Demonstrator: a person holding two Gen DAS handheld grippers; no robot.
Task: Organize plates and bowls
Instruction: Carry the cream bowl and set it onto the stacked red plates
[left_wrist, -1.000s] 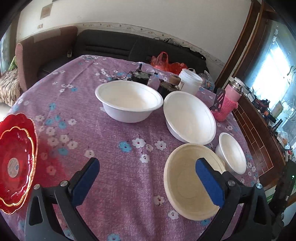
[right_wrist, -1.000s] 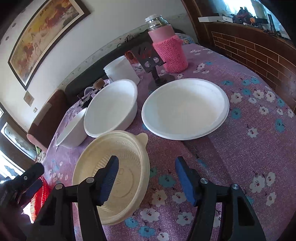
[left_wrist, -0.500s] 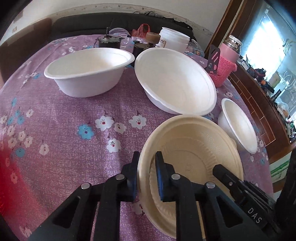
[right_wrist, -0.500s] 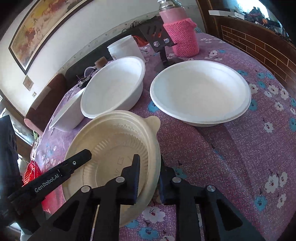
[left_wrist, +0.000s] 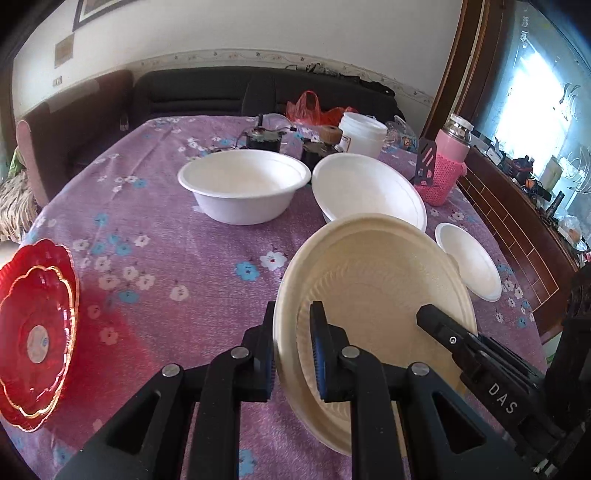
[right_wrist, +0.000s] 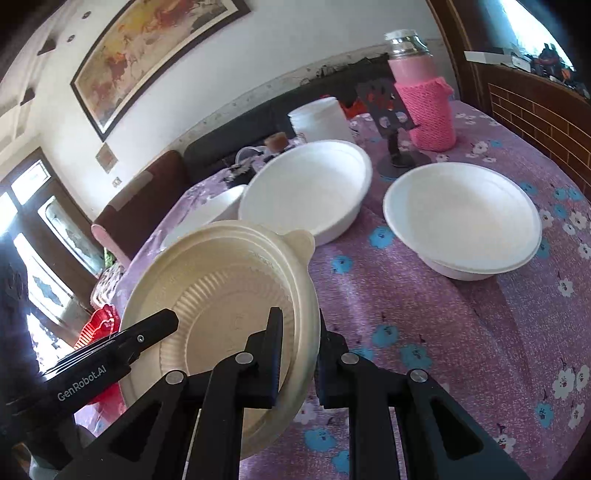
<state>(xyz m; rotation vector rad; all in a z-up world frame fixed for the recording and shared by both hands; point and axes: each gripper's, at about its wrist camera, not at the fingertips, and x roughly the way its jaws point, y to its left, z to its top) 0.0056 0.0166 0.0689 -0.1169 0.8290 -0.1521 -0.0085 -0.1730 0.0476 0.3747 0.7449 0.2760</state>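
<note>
A cream plastic bowl (left_wrist: 376, 288) is held off the purple flowered tablecloth by both grippers. My left gripper (left_wrist: 293, 347) is shut on its left rim. My right gripper (right_wrist: 299, 350) is shut on its right rim, and the bowl (right_wrist: 229, 295) tilts between them. Each gripper shows in the other's view. Three white foam bowls stand on the table: a deep one (left_wrist: 243, 184), a wide one (left_wrist: 369, 192) and a small one (left_wrist: 467, 260). Red plates (left_wrist: 35, 332) are stacked at the left edge.
At the far side stand a white tub (left_wrist: 362, 136), a pink knitted flask (left_wrist: 448, 162), a black phone stand (right_wrist: 391, 122), dark jars (left_wrist: 264, 138) and a red bag (left_wrist: 314, 110). A dark sofa (left_wrist: 207, 96) lies behind the table.
Both grippers closed on the cream bowl's opposite rims, then lifted it off the table and tilted it. The view pulled back, so the red plates show again.
</note>
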